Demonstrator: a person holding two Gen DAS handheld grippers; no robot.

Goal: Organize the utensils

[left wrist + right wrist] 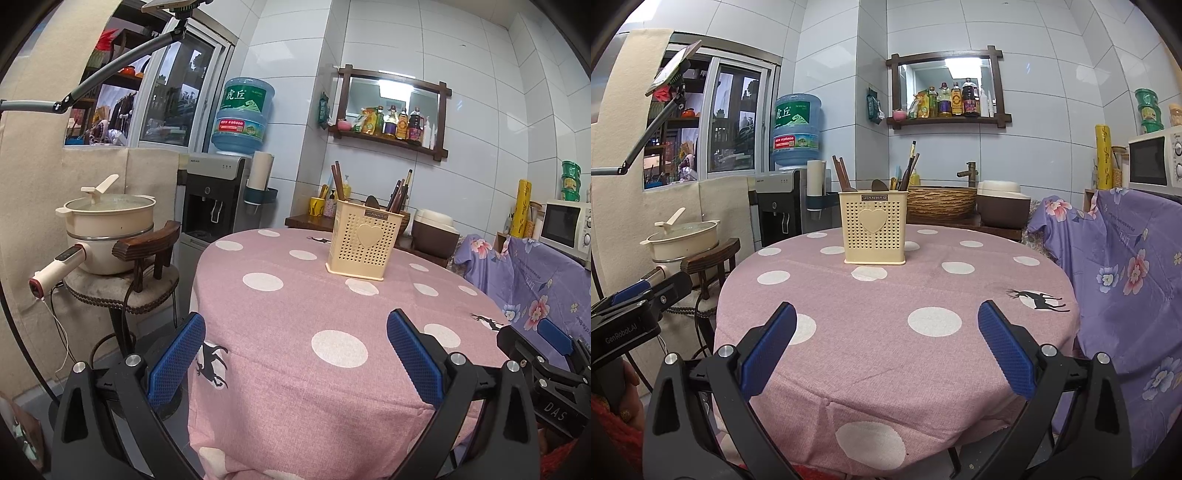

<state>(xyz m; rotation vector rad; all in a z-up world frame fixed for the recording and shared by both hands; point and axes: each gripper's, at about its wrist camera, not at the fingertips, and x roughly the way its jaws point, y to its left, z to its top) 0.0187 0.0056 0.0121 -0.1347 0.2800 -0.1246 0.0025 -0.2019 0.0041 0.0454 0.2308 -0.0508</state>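
Left wrist view: left gripper (295,349) spread wide, empty; utensil holder (364,243) upright at 12 o'clock on the table (280,387), chopsticks (338,182) inside.
Right wrist view: right gripper (886,341) spread, empty; holder at 12 o'clock.
Progress: nothing loose visible; sorting seemingly done.

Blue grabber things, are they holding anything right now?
No. Both are open and empty: the left hand-held gripper and the right hand-held gripper hover over the pink polka-dot tablecloth, away from the cream perforated plastic utensil holder.
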